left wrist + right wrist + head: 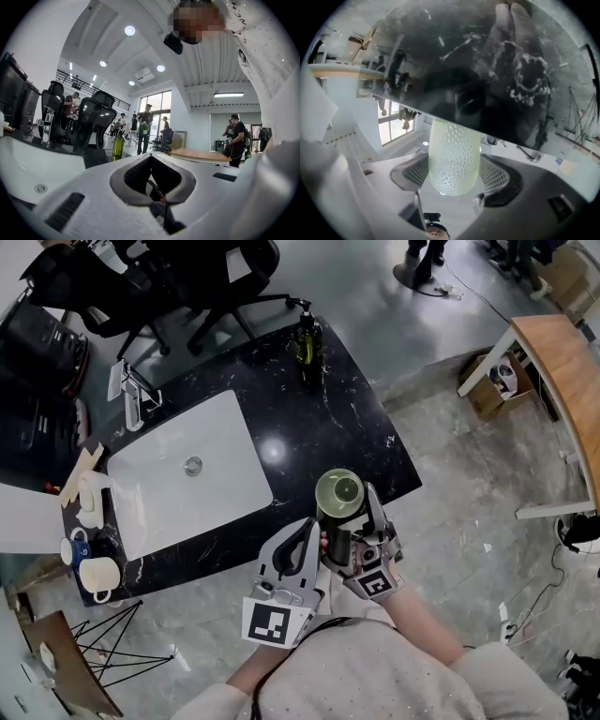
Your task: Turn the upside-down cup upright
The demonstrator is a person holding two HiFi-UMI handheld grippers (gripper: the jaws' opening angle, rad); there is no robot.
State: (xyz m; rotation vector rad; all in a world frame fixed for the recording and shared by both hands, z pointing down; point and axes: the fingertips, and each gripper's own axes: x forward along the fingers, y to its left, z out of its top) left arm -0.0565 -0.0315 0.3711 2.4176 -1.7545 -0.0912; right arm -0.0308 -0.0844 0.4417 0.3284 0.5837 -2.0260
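Note:
A pale green cup (338,491) with a dotted skin is held in the air over the front edge of the black marble counter (319,418). Its round end faces up toward the head camera. My right gripper (349,526) is shut on the cup's sides. In the right gripper view the cup (453,154) fills the gap between the jaws of the right gripper (454,174), and the counter appears overhead, so that view is rolled over. My left gripper (305,529) sits just left of the cup, its jaws together on nothing. In its own view the left gripper (154,174) points level across the counter.
A white sink (216,512) with a faucet (131,395) is set in the counter's left half. A green bottle (306,338) stands at the far edge. Mugs (98,573) sit at the left end. Office chairs (187,277) stand behind, and a wooden table (562,371) at the right.

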